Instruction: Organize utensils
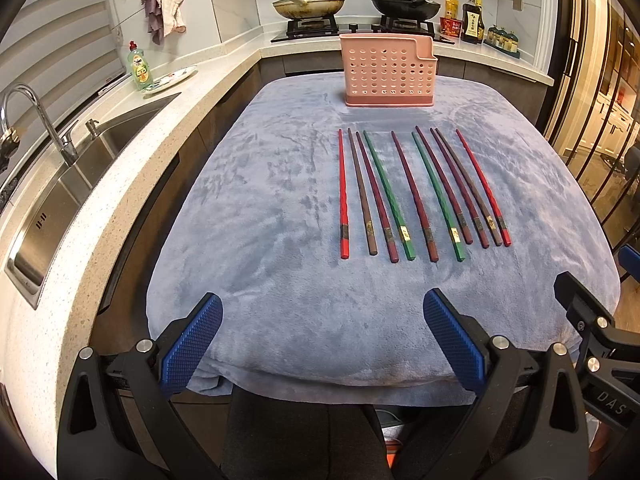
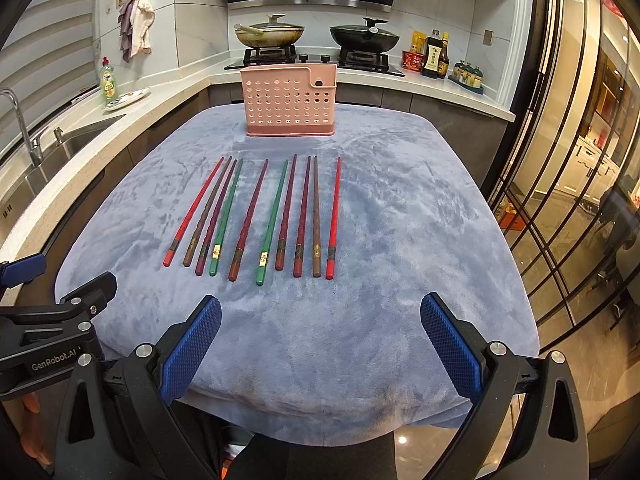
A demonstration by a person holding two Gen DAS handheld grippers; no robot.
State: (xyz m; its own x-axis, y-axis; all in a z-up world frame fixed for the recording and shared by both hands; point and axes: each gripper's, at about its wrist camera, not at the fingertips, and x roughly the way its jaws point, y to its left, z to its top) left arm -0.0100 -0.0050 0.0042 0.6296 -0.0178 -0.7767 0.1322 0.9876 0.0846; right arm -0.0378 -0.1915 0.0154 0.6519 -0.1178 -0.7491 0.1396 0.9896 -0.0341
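Ten chopsticks (image 1: 416, 196) are laid side by side in a loose row on the blue fleece cloth (image 1: 260, 220) that covers the desk, thick decorated ends toward the cameras and thin tips toward the far end. Counted from the left, the row is made up of a red one (image 1: 342, 200), a brown one, a dark maroon one, a green one (image 1: 387, 196), then further maroon, green, maroon, maroon, brown and red sticks; the exact shades of the darker ones are hard to tell under this light. Beyond the tips, near the far edge of the cloth, a pink perforated utensil holder (image 1: 388, 70) is set upright, apart from the sticks.

The left claw (image 1: 322, 340) is held wide above the near edge of the cloth, nothing between its blue pads. The right claw (image 2: 320, 340) is likewise spread wide and empty, short of the row. A sink (image 1: 60, 196) is seen at the left and two lidded pans (image 2: 312, 34) on the stove behind.
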